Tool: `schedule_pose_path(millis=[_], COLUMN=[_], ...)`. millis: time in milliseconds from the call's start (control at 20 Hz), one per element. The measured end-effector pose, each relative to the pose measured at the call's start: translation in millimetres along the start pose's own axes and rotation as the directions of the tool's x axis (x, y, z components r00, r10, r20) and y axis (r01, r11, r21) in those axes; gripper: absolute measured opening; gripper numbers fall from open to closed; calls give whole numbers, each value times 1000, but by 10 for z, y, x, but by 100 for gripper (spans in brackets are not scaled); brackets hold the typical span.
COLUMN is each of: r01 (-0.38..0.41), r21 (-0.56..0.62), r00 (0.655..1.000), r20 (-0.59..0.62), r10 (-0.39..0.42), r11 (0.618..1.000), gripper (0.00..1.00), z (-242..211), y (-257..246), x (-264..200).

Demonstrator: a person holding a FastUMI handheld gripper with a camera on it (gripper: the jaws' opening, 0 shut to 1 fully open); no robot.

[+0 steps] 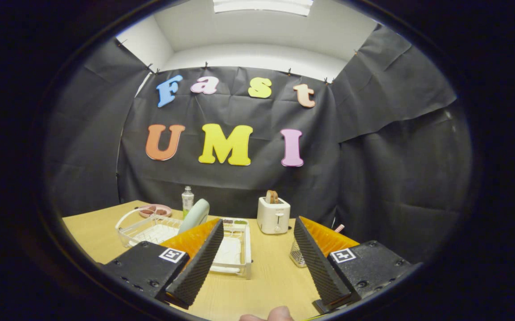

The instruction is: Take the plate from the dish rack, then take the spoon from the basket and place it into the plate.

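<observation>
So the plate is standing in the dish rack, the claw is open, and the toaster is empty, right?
Not quite. In the gripper view the toaster has toast sticking out of its slot. The rest holds: the plate stands in the dish rack, and the claw is open.

matt wooden table (pixel 266 276), glossy plastic toaster (pixel 273 217)

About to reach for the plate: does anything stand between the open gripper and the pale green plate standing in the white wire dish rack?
Nothing visible does. The gripper is open over bare wooden table. The pale green plate stands upright in the white wire dish rack, beyond the left finger.
</observation>
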State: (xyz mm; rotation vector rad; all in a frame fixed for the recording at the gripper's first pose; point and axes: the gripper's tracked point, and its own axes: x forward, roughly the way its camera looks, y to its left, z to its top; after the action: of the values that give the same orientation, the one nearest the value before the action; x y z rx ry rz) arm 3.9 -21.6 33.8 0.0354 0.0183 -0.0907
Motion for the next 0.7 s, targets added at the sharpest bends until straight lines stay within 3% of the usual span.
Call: schedule_pose_path(millis=[300, 700], r01=[-23, -214], r21=[-20, -16], r00=[998, 929], r20=[-66, -313], r10=[21, 199], r11=[1000, 977], gripper=[100, 100], z=[337, 382], y=[-5, 693], x=[257, 955])
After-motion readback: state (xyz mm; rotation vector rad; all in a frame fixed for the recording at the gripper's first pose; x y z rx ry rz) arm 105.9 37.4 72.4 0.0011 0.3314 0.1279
